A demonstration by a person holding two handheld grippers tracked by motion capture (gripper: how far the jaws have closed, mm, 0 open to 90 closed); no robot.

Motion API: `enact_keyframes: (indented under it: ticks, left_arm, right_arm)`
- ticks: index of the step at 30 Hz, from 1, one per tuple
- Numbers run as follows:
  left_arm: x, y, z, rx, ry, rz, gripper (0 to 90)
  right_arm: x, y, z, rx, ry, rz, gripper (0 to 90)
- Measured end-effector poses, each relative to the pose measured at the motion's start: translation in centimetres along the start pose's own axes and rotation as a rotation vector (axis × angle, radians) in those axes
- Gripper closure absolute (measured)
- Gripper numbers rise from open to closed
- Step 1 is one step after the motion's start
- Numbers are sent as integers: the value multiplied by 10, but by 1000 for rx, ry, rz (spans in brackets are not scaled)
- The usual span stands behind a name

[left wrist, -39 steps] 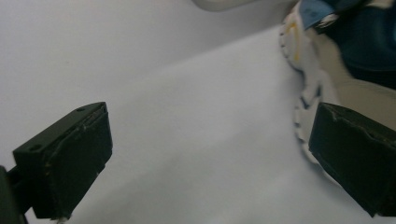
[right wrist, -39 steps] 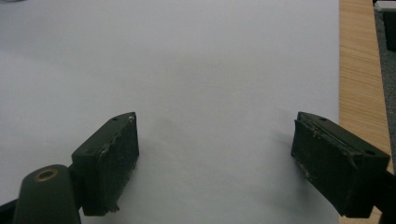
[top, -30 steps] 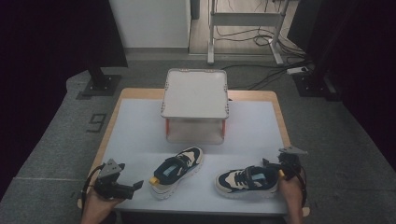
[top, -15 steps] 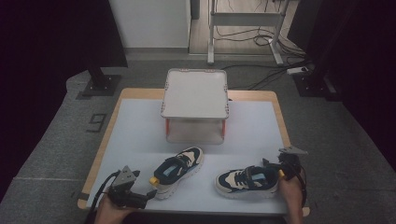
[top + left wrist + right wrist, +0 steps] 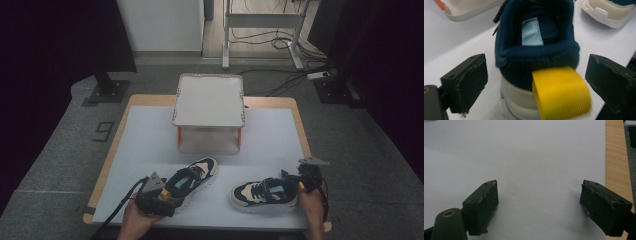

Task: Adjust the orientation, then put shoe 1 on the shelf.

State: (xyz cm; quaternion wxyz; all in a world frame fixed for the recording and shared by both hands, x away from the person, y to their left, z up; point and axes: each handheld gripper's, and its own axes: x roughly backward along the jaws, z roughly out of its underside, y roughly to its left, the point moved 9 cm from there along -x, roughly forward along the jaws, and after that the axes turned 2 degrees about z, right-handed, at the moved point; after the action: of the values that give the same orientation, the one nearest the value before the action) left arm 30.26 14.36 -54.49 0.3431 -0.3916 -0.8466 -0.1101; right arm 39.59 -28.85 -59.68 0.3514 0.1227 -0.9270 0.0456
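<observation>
Two navy, cream and white sneakers lie on the white mat (image 5: 150, 145). My left gripper (image 5: 169, 196) is at the heel of the left sneaker (image 5: 195, 176). In the left gripper view the gripper (image 5: 536, 75) has that navy heel (image 5: 536, 47) and its yellow pull tab (image 5: 561, 92) between its jaws; the pads stand clear of both sides. Those jaws have just been closing a little. My right gripper (image 5: 305, 176) sits beside the heel of the right sneaker (image 5: 262, 192). It (image 5: 539, 195) is open over bare mat with nothing between its fingers (image 5: 481, 205).
A white lidded bin (image 5: 210, 112) with orange clips stands at the middle back of the mat. The wooden table edge (image 5: 616, 157) runs close along the right side of my right gripper. The other sneaker's toe (image 5: 609, 12) lies beyond the left gripper.
My left hand has slid right along the front edge until the gripper straddles the left sneaker's heel. The right gripper and both sneakers have stayed put.
</observation>
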Motion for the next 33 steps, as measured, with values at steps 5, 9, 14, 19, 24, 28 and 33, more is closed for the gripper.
enact_keyframes:
  ticks: [5,9,14,19,24,28,33]
  left_arm:
    - [-11,1,-1,8,13,1,74]
    - [-19,1,-1,10,25,-1,97]
    - [-20,1,-2,6,32,-20,177]
    - [-18,0,-3,9,47,-31,226]
    - [-13,-2,-7,5,48,-38,242]
    - [-9,-1,-13,0,48,-61,247]
    - [-2,2,-25,26,23,-72,250]
  right_arm:
    - [0,0,0,0,0,0,143]
    - [0,0,0,0,0,0,143]
    - [0,0,0,0,0,0,143]
    - [0,0,0,0,0,0,144]
    - [0,0,0,0,1,0,143]
    - [0,0,0,0,0,0,143]
    - [0,0,0,0,0,0,143]
